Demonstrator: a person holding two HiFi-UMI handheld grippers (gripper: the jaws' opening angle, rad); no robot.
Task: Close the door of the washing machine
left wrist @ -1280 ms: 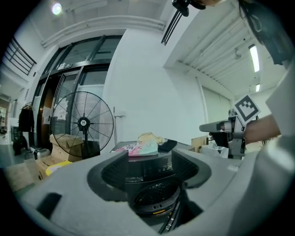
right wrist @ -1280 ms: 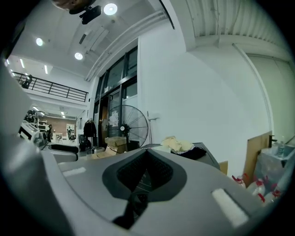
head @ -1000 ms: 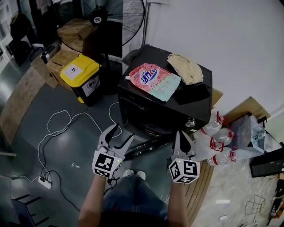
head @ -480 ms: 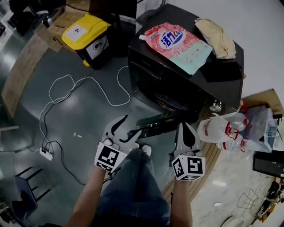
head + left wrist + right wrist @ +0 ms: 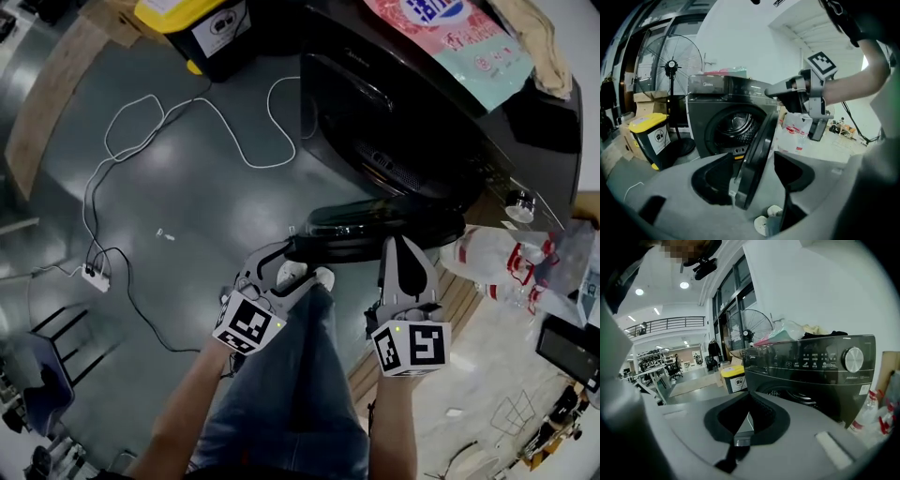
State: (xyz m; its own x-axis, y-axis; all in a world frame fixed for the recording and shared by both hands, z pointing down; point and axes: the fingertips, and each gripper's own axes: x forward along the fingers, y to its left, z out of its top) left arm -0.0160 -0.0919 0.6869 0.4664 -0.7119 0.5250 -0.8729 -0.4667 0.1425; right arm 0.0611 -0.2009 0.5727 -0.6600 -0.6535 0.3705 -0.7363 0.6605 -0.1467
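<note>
Down in the head view, the washing machine (image 5: 412,112) stands at the far side. Its door (image 5: 375,227) hangs wide open toward the person and is seen almost edge-on. The left gripper (image 5: 289,264) sits at the door's free left end with its jaws spread, probably placed there because that end gives the most leverage for a push. The right gripper (image 5: 401,255) hovers just near of the door, further right toward what looks like the hinge end, where it would do little. A pink pouch (image 5: 450,28) and a cloth (image 5: 539,37) lie on the machine's top. A yellow bin (image 5: 202,19) stands at the far left, and a white cable (image 5: 141,122) loops over the floor.

From the left gripper view, the door's dark rim stands upright between the two spread jaws, which straddle it without pinching. I cannot tell whether either jaw touches it. Straddling the rim this way looks like a means of steering the door as it goes shut. Beyond it the open drum (image 5: 733,124) faces the camera, so the door has a long way to travel.

Over in the right gripper view, the jaws are pressed together with nothing between them. They point at the machine's front, below its panel and knob (image 5: 853,359), so this gripper seems idle.
</note>
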